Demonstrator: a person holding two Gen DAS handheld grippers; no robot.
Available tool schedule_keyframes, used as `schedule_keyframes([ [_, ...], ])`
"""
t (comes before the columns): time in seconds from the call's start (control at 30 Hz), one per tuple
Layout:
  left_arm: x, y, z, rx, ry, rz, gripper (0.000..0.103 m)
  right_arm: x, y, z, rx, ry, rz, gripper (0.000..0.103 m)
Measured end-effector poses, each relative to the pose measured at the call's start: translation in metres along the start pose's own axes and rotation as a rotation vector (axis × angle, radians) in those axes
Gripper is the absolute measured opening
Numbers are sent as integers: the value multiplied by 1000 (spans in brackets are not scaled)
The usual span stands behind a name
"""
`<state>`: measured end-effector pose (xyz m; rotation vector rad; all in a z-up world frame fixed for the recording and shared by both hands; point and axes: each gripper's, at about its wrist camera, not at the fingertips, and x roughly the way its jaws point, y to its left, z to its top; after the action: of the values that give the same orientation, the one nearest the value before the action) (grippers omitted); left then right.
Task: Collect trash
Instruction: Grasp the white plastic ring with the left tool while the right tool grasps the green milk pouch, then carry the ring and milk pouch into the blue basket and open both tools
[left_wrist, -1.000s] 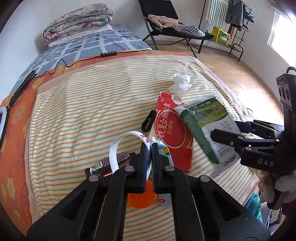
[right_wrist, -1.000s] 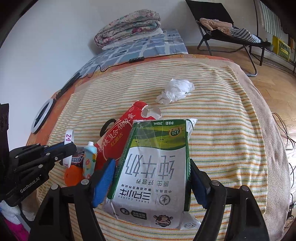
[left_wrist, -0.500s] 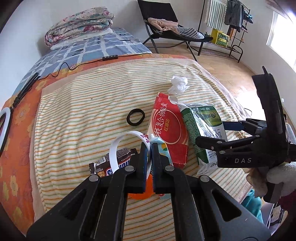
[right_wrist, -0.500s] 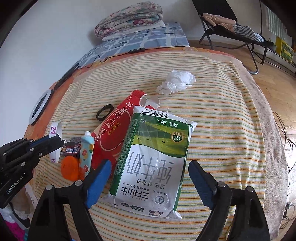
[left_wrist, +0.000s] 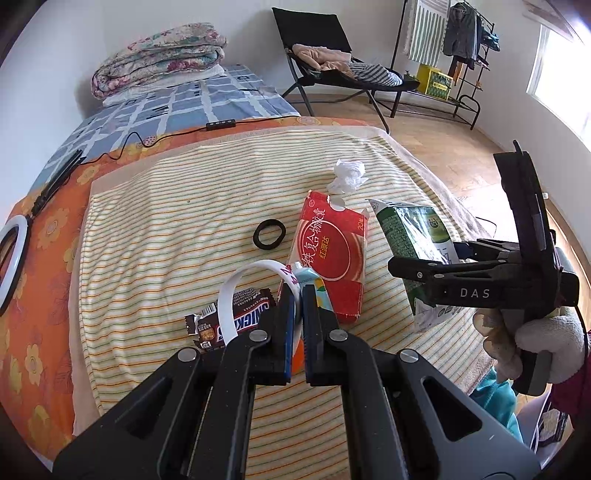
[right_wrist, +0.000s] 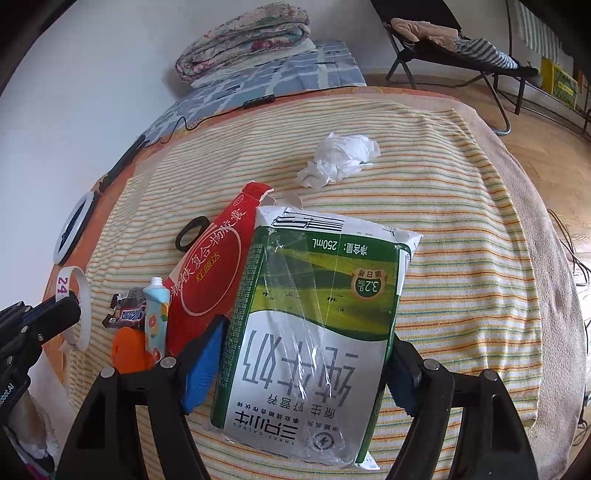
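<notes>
My right gripper is shut on a green and white milk carton, lifted over the striped blanket; it also shows in the left wrist view. My left gripper is shut on a white paper ring, marked 24 in the right wrist view. On the blanket lie a red box, a Snickers wrapper, a small tube, an orange lid, a black ring and a crumpled white tissue.
Folded quilts lie on a blue checked sheet at the back. A cable with a remote and a ring light are at the left. A black folding chair and a clothes rack stand on the wooden floor.
My right gripper opened and let the milk carton down, then shut on it again and lifted it. My left gripper, holding the paper ring, drew back a little; the black ring came into view.
</notes>
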<state>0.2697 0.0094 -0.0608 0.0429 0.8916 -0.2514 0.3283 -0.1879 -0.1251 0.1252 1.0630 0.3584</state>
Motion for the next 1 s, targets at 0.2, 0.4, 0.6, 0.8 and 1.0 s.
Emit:
schedule_keyframes([
  [0.2,-29,-13,-15,13,-24,-17,2,-37,9,-18,-19,-49,34,79],
  [0.4,-60,-32,-45,25,-26,-42,2,-71,28,-47,-88,-63,66,79],
  [0.6,-84,-50,-82,29,-11,-67,2,-97,43,-90,-140,-49,108,79],
  [0.8,-92,-66,-121,34,21,-79,2,-112,49,-133,-149,-9,149,79],
  [1.0,-86,-70,-151,13,73,-91,2,-116,59,-175,-181,41,165,79],
])
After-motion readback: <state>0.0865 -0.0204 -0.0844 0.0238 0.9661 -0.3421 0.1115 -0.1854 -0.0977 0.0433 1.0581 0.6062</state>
